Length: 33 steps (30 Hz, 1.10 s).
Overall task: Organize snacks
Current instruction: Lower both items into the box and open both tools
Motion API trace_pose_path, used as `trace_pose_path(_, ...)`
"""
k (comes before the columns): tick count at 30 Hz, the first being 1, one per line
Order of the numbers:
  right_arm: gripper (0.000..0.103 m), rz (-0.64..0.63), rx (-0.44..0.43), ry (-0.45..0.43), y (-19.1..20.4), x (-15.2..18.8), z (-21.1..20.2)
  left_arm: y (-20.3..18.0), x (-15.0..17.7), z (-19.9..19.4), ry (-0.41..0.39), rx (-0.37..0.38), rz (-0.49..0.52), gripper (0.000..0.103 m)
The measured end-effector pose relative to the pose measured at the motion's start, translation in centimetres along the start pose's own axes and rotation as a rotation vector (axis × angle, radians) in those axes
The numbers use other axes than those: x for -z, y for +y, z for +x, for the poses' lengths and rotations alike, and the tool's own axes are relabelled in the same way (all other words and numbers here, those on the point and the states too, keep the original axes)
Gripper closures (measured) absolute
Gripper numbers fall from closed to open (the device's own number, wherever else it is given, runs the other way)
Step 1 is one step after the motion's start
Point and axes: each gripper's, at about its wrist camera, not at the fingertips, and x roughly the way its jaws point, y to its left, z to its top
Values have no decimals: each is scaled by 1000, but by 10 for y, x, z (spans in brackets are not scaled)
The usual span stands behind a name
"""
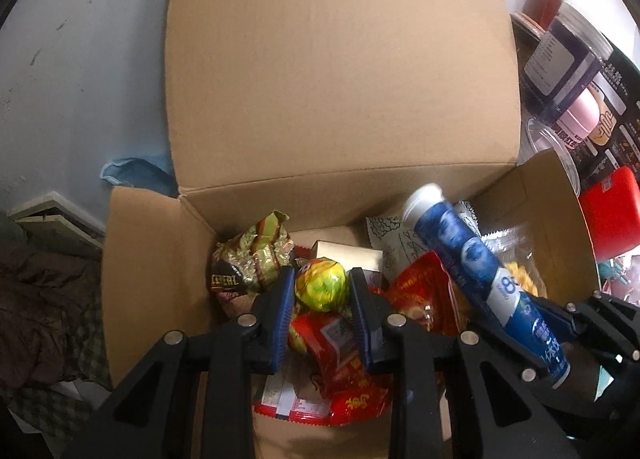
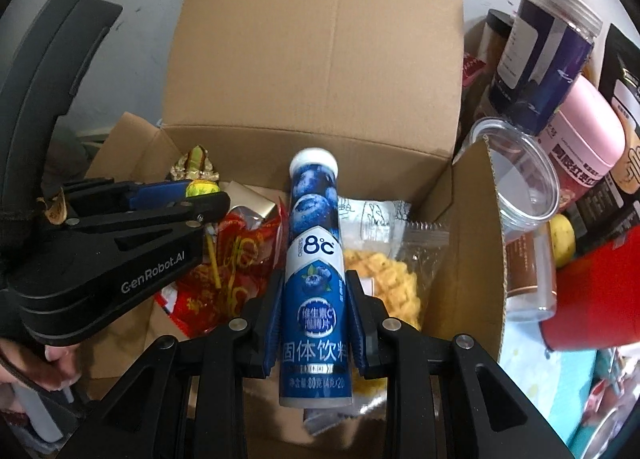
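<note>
Left gripper (image 1: 320, 291): fingers closed on a round sweet in yellow-green foil (image 1: 321, 284), held over the open cardboard box (image 1: 152, 259).
Right gripper (image 2: 316, 323): fingers clamped on the lower half of a blue tube (image 2: 316, 259) with a white cap and blueberry print; the tube is tilted, cap toward the box's far wall.
Box contents: a gold-green foil packet (image 1: 252, 259) in the far left corner, red snack packets (image 1: 344, 363) in the middle, a clear bag of yellow crackers (image 2: 384, 279) and a white printed packet (image 2: 372, 219) toward the right wall.
Box flaps: the far flap stands upright, the side flaps lean outward.
Beyond the box's right wall: a clear plastic cup (image 2: 520, 179), a dark blue jar (image 2: 548, 59), a pink tub (image 2: 588, 127) and a red container (image 2: 600, 299), crowded together.
Person: a hand (image 2: 48, 363) shows at the left gripper's handle.
</note>
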Motion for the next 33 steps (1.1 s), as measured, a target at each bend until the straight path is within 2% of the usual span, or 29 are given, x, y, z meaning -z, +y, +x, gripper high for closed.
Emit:
trace_pose_path(5, 74, 17, 4, 21, 5, -5, 11, 1, -3, 5, 13, -12, 8, 76)
trace_pose_path(11, 73, 18, 12, 57, -1, -13, 16, -4, -6, 3, 35, -80, 30, 75)
trace_pose_path(14, 65, 27, 24, 57, -5, -16, 12, -6, -6, -4, 38, -103, 25, 75)
trace_pose_path(20, 55, 44, 29, 45, -7, -18, -4, -16, -4, -26, 12, -131, 43, 62)
trace_pose_path(22, 55, 45, 34, 38, -5, -19, -10, -20, -3, -36, 4, -124, 47, 53)
trace_pose_path(23, 55, 46, 36, 31, -5, -19, -15, -21, -3, -42, -6, -118, 48, 45)
trace_pose_path(24, 54, 47, 39, 26, -6, -15, -20, -24, -2, -49, -17, -115, 49, 42)
trace_pose_path(26, 47, 51, 47, 7, -5, -15, -32, -26, -1, -60, -34, -114, 51, 42)
trace_pose_path(33, 47, 52, 61, -61, -3, -13, -82, -32, 0, -108, -101, -92, 47, 42)
